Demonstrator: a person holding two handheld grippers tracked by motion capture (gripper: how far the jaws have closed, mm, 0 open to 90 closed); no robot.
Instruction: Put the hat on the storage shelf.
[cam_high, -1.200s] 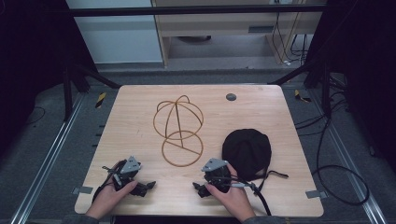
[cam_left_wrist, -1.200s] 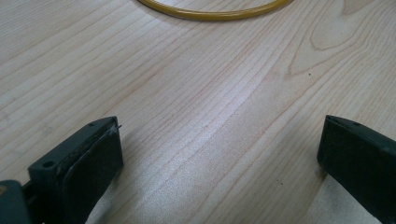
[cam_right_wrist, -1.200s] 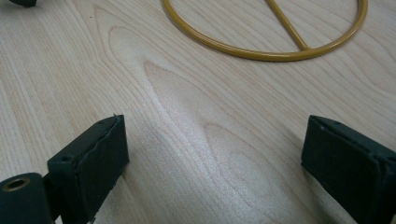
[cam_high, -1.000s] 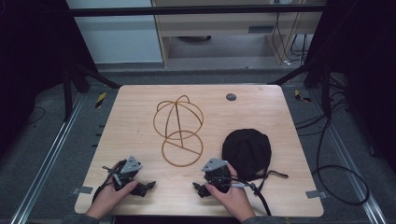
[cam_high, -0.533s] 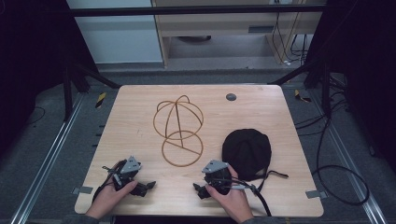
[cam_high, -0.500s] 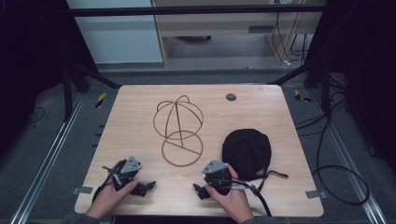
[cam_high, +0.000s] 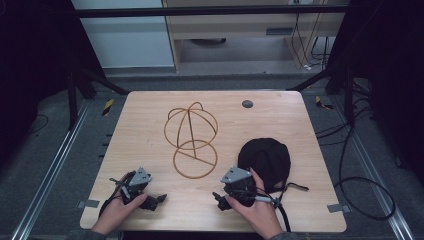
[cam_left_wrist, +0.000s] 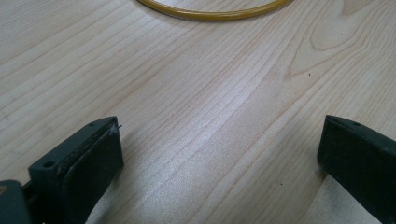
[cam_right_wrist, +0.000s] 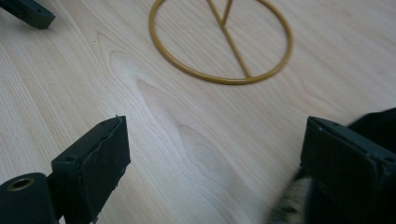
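A pale wooden worktop (cam_high: 150, 125) is seen from above, with a gold wire hat stand (cam_high: 191, 140) at its middle as the landmark. Left of the stand and nearer the person, the left gripper (cam_high: 159, 200) rests on the worktop in a hand; in the left gripper view its fingers (cam_left_wrist: 88, 163) stand wide apart over bare wood, holding nothing, with the stand's ring base (cam_left_wrist: 215, 11) just beyond. The stand itself is a round ring on the wood with a wire dome rising behind it. Right of the stand and nearer the person, the right gripper (cam_high: 218, 198) lies in the other hand, fingers (cam_right_wrist: 93, 163) likewise spread wide and empty. A black cap (cam_high: 265, 160) lies right of the stand, just beside the right gripper.
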